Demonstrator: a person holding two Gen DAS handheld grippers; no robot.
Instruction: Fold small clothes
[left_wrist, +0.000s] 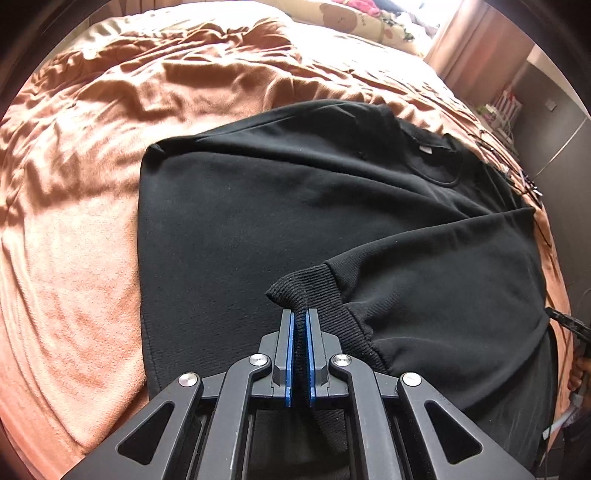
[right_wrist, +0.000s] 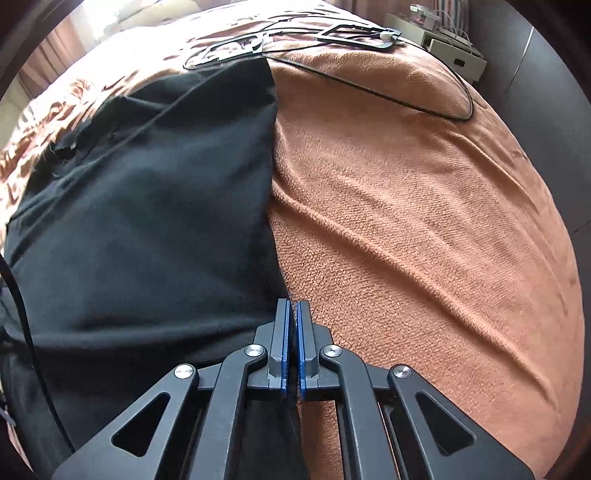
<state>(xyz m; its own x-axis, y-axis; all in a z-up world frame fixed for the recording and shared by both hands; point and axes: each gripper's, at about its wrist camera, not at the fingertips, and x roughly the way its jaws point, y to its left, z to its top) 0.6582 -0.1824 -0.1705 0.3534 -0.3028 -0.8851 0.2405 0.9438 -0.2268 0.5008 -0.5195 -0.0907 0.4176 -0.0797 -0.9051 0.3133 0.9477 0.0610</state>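
Note:
A black sweatshirt (left_wrist: 258, 206) lies spread on an orange-brown blanket (left_wrist: 74, 221), collar at the far right. My left gripper (left_wrist: 300, 314) is shut on the ribbed cuff (left_wrist: 295, 290) of a sleeve, which lies folded over the body. In the right wrist view the sweatshirt (right_wrist: 147, 221) fills the left half, its edge running up the middle. My right gripper (right_wrist: 292, 306) is shut at that edge, with dark cloth between its pads.
The blanket (right_wrist: 424, 221) covers the bed to the right. A black cable (right_wrist: 424, 99) and black hangers (right_wrist: 354, 35) lie at the far end. A pillow (left_wrist: 362, 18) sits at the head. A bedside shelf (right_wrist: 458, 55) stands beyond.

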